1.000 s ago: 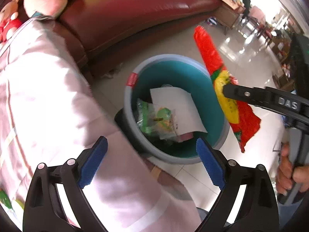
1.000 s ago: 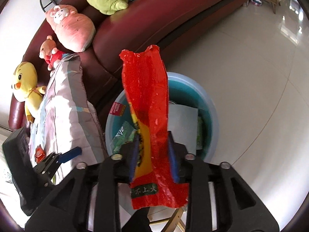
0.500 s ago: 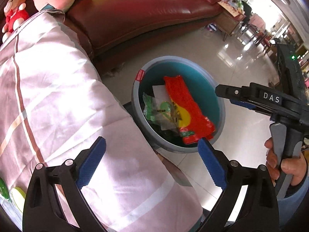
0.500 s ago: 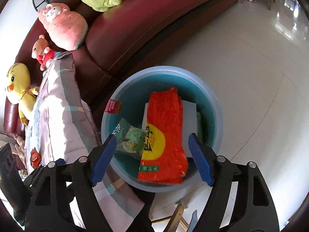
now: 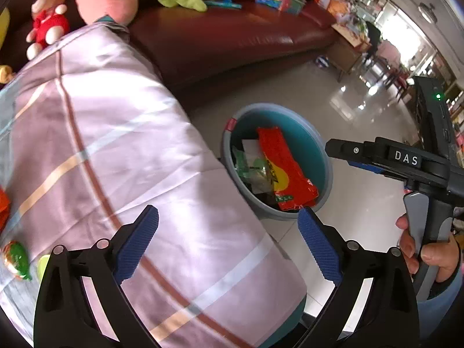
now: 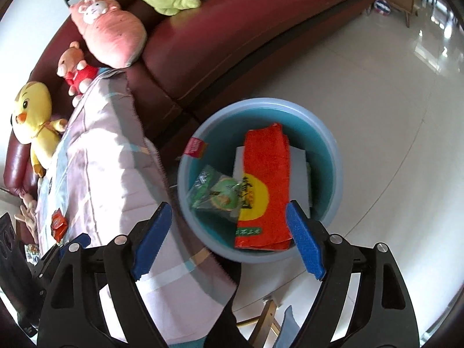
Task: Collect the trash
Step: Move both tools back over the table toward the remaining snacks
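Observation:
A blue bin (image 5: 327, 174) (image 6: 337, 156) stands on the tiled floor beside the cloth-covered table. Inside it lie a red and yellow wrapper (image 5: 278, 159) (image 6: 265, 179), a green packet (image 5: 249, 168) (image 6: 217, 194) and a white sheet (image 6: 298, 174). Above the bin's near rim hangs my right gripper (image 6: 229, 206), its jaws opening with nothing between them; the left wrist view shows it from the side (image 5: 362, 156), held by a hand (image 5: 429, 249). My left gripper (image 5: 227, 217) is open over the pink cloth's edge, holding nothing.
The pink striped cloth (image 5: 116, 145) still carries small wrappers: a green one (image 5: 16, 259) and an orange one (image 6: 59, 223). A dark red sofa (image 6: 232, 43) with plush toys (image 6: 110, 34) curves behind the bin. Pale floor tiles (image 6: 391, 101) stretch to the right.
The red wrapper left the right gripper and dropped into the bin as the jaws spread. Both grippers have pulled up and back from the bin.

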A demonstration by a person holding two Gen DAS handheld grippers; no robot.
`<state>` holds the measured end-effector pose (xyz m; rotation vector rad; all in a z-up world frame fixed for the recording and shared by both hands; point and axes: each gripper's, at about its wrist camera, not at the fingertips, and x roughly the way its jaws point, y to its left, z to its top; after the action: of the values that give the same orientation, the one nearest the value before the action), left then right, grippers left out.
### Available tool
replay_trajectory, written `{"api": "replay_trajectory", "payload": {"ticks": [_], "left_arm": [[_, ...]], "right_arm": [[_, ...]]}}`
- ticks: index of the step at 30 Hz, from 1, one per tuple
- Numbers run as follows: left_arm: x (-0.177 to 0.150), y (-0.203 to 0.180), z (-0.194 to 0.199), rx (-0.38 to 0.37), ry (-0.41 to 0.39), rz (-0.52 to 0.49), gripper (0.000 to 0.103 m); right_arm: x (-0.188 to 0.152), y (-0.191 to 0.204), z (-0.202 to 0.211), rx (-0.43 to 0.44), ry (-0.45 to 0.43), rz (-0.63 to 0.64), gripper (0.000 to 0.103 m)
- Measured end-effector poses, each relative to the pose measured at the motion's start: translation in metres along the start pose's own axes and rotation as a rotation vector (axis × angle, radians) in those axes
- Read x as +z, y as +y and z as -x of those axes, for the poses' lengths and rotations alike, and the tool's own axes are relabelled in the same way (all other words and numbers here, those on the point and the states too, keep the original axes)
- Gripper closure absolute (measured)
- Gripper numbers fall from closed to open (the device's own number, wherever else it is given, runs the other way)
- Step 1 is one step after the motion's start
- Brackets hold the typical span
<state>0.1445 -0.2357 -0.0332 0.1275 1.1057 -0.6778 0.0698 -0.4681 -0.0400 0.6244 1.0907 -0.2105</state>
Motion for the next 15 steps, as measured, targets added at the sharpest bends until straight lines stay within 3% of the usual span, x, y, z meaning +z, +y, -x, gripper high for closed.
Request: {"api": "replay_trajectory", "payload": {"ticks": [15], "left_arm": [[-0.044,0.086,0.071,0.074,-0.103,0.156,0.004]], "right_arm": [[-0.029,0.101,0.014,0.015,0.027,0.179,0.023]]}}
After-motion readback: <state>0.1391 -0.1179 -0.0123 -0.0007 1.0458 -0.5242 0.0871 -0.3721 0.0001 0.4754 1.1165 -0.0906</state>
